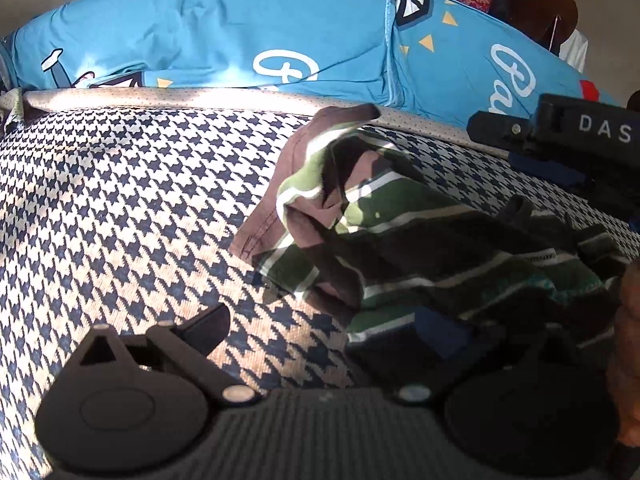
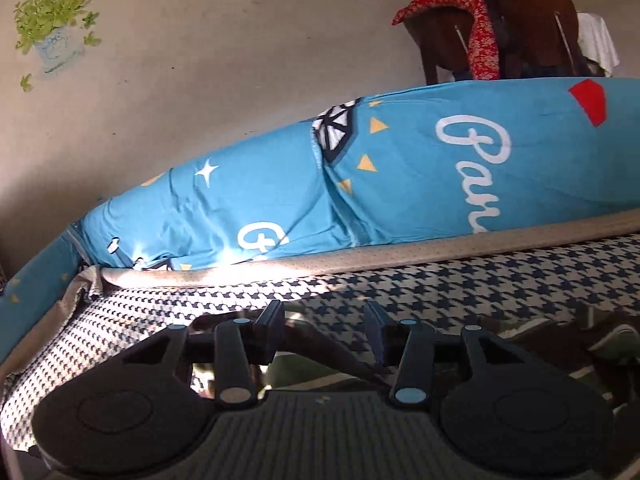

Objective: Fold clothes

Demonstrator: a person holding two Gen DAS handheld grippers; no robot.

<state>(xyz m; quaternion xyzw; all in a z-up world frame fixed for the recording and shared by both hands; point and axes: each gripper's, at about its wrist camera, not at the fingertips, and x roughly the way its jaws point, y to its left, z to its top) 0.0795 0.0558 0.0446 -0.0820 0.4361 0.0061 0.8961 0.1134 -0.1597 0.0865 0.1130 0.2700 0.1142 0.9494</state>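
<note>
A crumpled garment (image 1: 400, 232) striped green, brown and white lies on the houndstooth bed cover (image 1: 120, 200), right of centre in the left wrist view. My left gripper (image 1: 324, 330) is open wide at its near edge. Its left finger (image 1: 208, 326) rests over bare cover, and its blue-padded right finger (image 1: 440, 334) is partly buried in the cloth. My right gripper (image 1: 492, 128) hovers beyond the garment's far right side. In its own view the right gripper (image 2: 324, 330) is open with nothing between its fingers, and a bit of the garment (image 2: 600, 340) shows at lower right.
Blue printed bedding (image 2: 400, 184) is heaped along the far side of the bed, behind a beige dotted edge (image 2: 440, 254). Beyond it are a wall with a plant sticker (image 2: 52, 20) and a brown chair (image 2: 532, 24) draped with red floral cloth. A hand (image 1: 628, 340) shows at the right edge.
</note>
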